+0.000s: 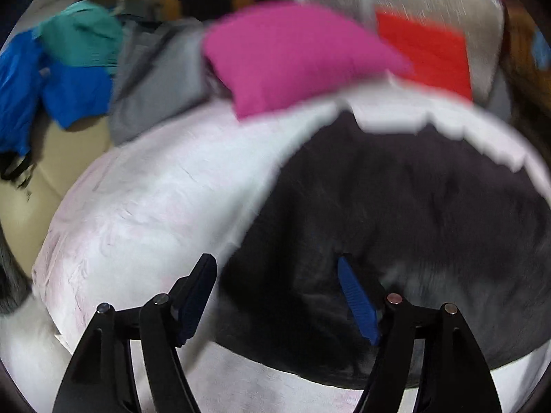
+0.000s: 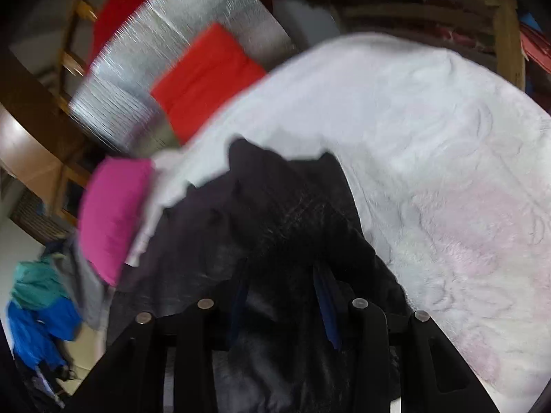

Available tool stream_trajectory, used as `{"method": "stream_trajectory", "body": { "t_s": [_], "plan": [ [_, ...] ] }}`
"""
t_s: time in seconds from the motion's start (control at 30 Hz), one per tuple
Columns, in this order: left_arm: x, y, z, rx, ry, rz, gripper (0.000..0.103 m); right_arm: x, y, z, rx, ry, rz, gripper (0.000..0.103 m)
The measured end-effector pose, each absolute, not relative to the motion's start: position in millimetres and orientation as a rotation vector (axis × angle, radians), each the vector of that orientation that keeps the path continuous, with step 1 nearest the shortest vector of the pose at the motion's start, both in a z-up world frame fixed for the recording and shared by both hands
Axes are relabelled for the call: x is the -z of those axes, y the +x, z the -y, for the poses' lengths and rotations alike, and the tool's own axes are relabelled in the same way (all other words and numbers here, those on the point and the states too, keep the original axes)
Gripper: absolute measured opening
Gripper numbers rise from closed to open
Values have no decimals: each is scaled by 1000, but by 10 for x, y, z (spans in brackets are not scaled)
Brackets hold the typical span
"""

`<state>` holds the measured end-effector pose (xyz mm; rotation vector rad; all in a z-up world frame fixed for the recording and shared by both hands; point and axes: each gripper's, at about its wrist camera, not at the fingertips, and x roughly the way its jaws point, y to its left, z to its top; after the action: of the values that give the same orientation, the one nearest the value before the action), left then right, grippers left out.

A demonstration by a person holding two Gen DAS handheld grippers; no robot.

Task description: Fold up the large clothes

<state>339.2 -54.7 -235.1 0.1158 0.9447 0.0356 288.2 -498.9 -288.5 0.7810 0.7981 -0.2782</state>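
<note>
Your left gripper hangs released over the black garment. Your right gripper clenches a fold of that garment, which lies on the white blanket. Pink cushion and red cushion sit beyond.

Bed w/ fluffy white blanket, faint pink patches in the pile. On it: dark grey-black fleecy garment, spread over the near part; magenta folded cloth at far edge; orange-red folded cloth beside it; grey rumpled garment at the corner, next to magenta one.
</note>
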Motion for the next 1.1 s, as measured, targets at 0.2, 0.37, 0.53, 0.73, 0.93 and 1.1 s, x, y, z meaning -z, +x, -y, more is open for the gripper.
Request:
{"method": "stream_trajectory", "body": {
  "t_s": [0.2,0.37,0.53,0.73,0.93,1.1],
  "plan": [
    [2248,3214,723,-79,230,-848,75,2640,2613,4748,322,668,-713,72],
    [1881,2802,695,-92,201,-721,76,2231,2095,4307,327,488,-623,72],
    [1404,2287,567,-71,150,-621,87,1851,1686,4092,329,419,-557,76],
    [907,1807,467,-67,132,-503,91,1366,1285,3640,300,268,-512,80],
    [546,1332,400,-70,121,-399,97,950,777,3410,286,228,-435,83],
    [268,1006,349,-56,107,-347,98,645,396,3255,297,187,-372,86]
  ]
}}
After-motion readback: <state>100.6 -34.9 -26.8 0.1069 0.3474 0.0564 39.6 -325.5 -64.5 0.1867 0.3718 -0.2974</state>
